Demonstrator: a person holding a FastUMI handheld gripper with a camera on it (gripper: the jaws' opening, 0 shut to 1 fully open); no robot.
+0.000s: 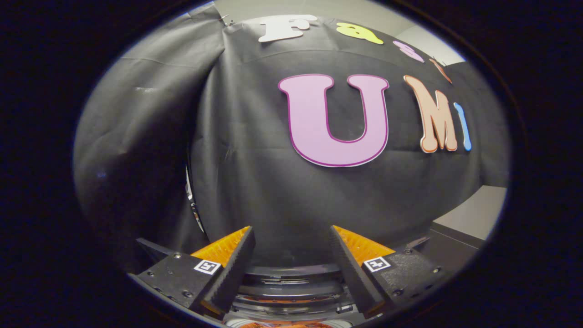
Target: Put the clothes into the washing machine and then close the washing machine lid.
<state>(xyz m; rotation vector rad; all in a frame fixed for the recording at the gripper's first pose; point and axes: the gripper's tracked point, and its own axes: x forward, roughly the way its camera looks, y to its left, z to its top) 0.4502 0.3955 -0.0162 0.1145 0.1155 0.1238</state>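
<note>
My gripper [291,232] is open, its two fingers spread wide with nothing between them. It points at the black cloth wall [255,182] just beyond the fingertips. Low between the fingers I see the dark, curved rim of the washing machine [291,273], with glossy ringed bands below it. An orange patch [282,324] shows at the very bottom under those bands; I cannot tell whether it is clothing. Whether the lid stands open or lies shut I cannot tell from here.
To the right of the fingers a dark box edge [448,246] rises, with a pale grey surface [476,214] behind it. A gap in the cloth wall [191,200] left of the fingers shows a thin shiny strip.
</note>
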